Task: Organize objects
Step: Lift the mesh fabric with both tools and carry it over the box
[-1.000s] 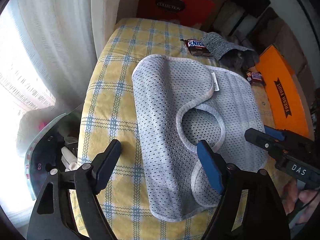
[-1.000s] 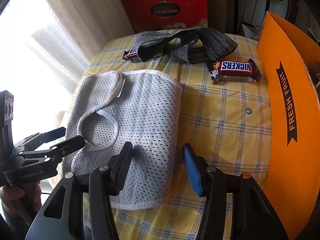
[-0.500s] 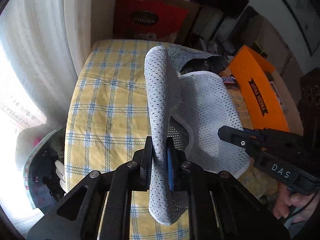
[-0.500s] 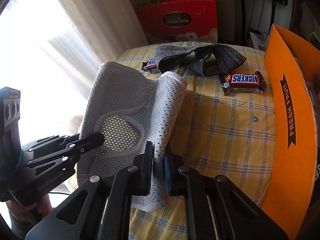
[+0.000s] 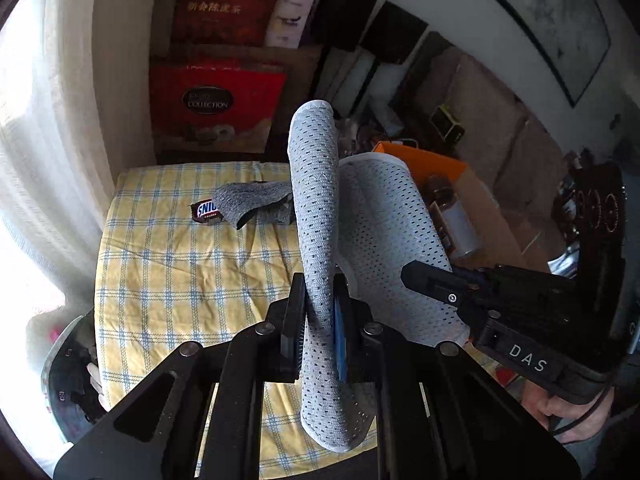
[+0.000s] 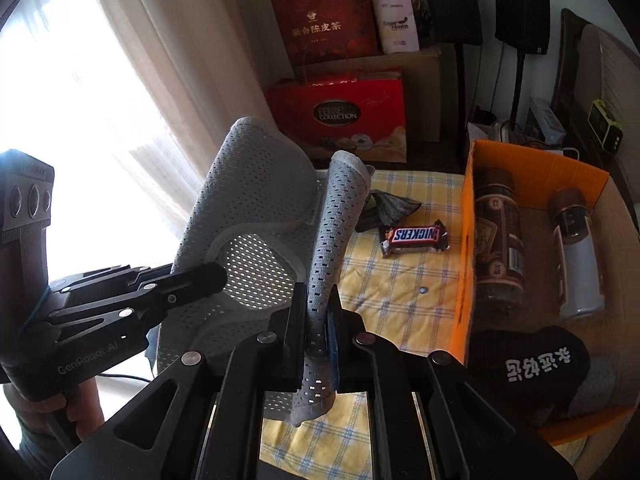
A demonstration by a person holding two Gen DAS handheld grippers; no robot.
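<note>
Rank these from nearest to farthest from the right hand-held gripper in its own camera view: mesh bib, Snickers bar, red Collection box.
1. Grey mesh bib, clamped in the right hand-held gripper.
2. Snickers bar, on the tablecloth, right of centre.
3. Red Collection box, behind the table.

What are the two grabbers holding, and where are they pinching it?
Both hold the grey mesh cloth. The left gripper and the right gripper each pinch a folded bit near its lower edge, lifting it off the table.

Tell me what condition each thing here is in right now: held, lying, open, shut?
Left claw: shut on mesh cloth.
Right claw: shut on mesh cloth.
Mesh cloth: lifted off table.
Snickers bar: lying flat, wrapped.
Orange box: open.
Two bottles: lying inside box, capped.
</note>
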